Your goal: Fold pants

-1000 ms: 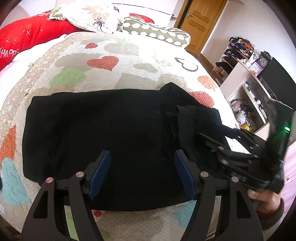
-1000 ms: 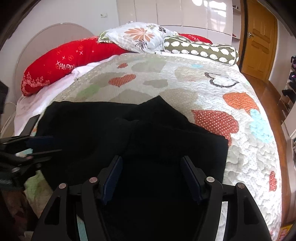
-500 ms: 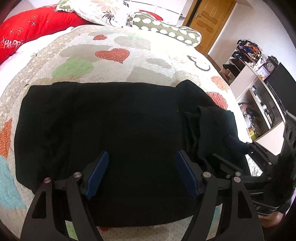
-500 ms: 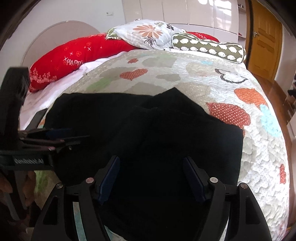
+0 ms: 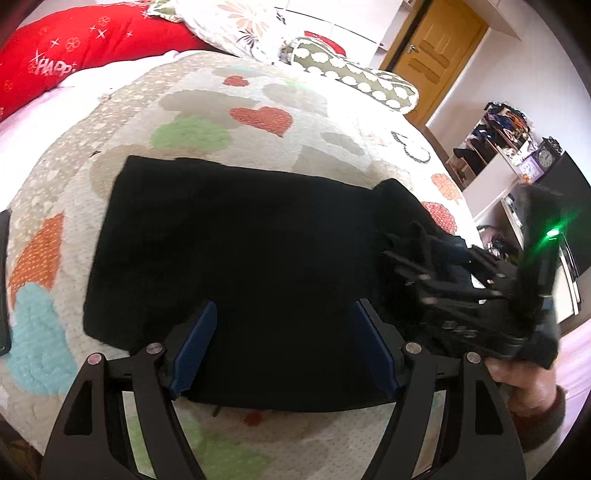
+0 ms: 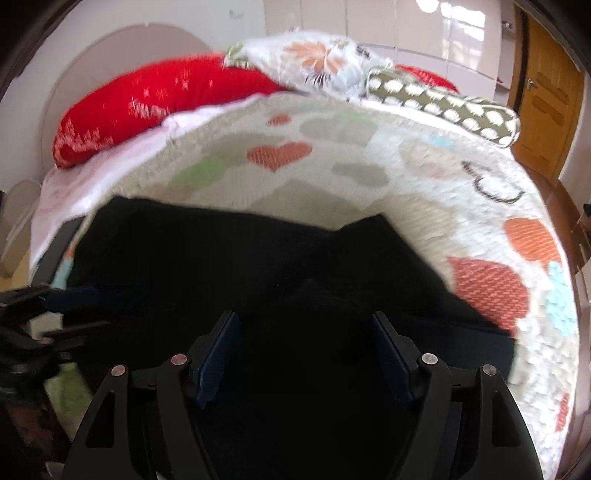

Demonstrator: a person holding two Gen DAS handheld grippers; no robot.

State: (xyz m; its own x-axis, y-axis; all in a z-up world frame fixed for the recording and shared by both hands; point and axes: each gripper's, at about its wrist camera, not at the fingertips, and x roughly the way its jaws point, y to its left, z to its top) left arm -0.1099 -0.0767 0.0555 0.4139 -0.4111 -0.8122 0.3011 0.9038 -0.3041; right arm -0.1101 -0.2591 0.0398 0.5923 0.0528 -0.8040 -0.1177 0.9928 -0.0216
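Black pants (image 5: 251, 254) lie folded in a wide flat block on the heart-patterned quilt (image 5: 229, 122); they also show in the right wrist view (image 6: 258, 273). My left gripper (image 5: 282, 345) is open and empty, hovering over the pants' near edge. My right gripper (image 6: 304, 356) is open and empty above the pants' right part, where the cloth is bunched. The right gripper also shows in the left wrist view (image 5: 421, 254), over the pants' right end. The left gripper shows at the left edge of the right wrist view (image 6: 40, 306).
Red pillows (image 5: 70, 55), a floral pillow (image 5: 236, 26) and a green dotted bolster (image 5: 354, 81) lie at the head of the bed. A wooden door (image 5: 439, 59) and cluttered shelves (image 5: 502, 147) stand to the right. A dark flat object (image 5: 3, 280) lies at the left bed edge.
Both grippers stay open. The left view has pulled back and tilted. The right gripper has moved down closer over the bunched right end of the pants.
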